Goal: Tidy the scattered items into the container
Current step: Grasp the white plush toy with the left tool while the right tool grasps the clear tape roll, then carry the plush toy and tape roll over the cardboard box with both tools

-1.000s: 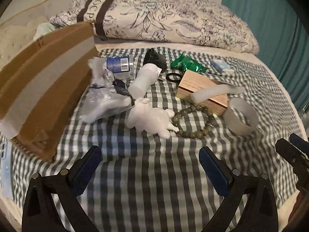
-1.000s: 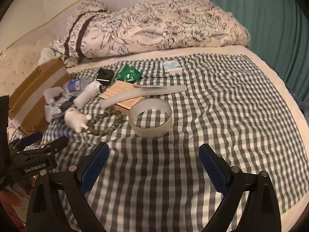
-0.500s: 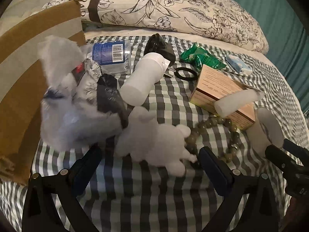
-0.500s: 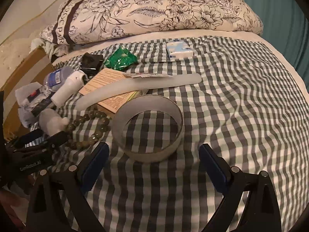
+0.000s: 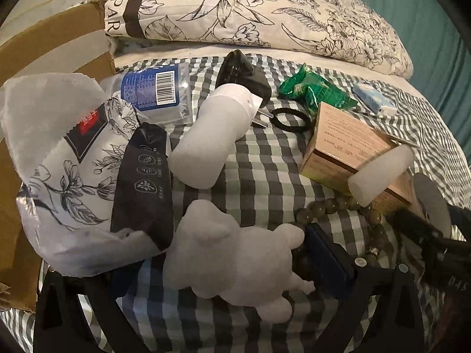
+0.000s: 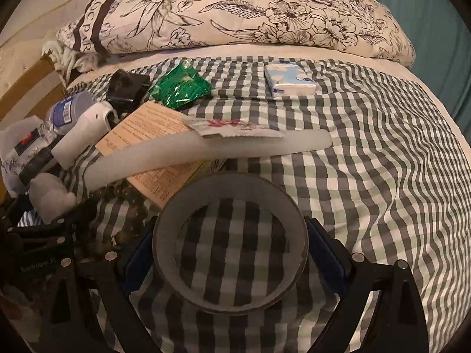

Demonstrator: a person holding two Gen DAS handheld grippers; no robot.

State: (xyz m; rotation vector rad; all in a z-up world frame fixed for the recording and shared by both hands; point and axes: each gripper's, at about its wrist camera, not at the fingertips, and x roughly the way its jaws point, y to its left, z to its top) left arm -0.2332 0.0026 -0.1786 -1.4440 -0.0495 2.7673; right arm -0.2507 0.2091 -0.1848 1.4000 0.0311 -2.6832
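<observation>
A white plush toy (image 5: pixel 235 259) lies on the checked bedspread between the fingers of my left gripper (image 5: pixel 229 264), whose jaws stand wide apart around it. My right gripper (image 6: pixel 231 253) straddles a grey tape ring (image 6: pixel 229 194) that lies flat on the bed. Its jaws are closing and the pads (image 6: pixel 323 250) sit right at the ring's outer wall, while the ring is still round. The cardboard box (image 5: pixel 44 58) stands open at the far left. A floral bag (image 5: pixel 73 161) hides part of the left gripper's left finger.
Between toy and pillow (image 5: pixel 265 8) lie a water bottle (image 5: pixel 153 94), white bottle (image 5: pixel 212 138), black charger (image 5: pixel 244 73), green packet (image 5: pixel 315 91), hair tie (image 5: pixel 290 120), carton (image 5: pixel 344 144), bead bracelet (image 5: pixel 323 206) and tissue pack (image 6: pixel 290 81). A long white strip (image 6: pixel 206 153) rests on the carton.
Both grippers came forward and down. The left one now has the plush toy between its fingers, the right one has the tape ring between its fingers, and its jaws have narrowed a little.
</observation>
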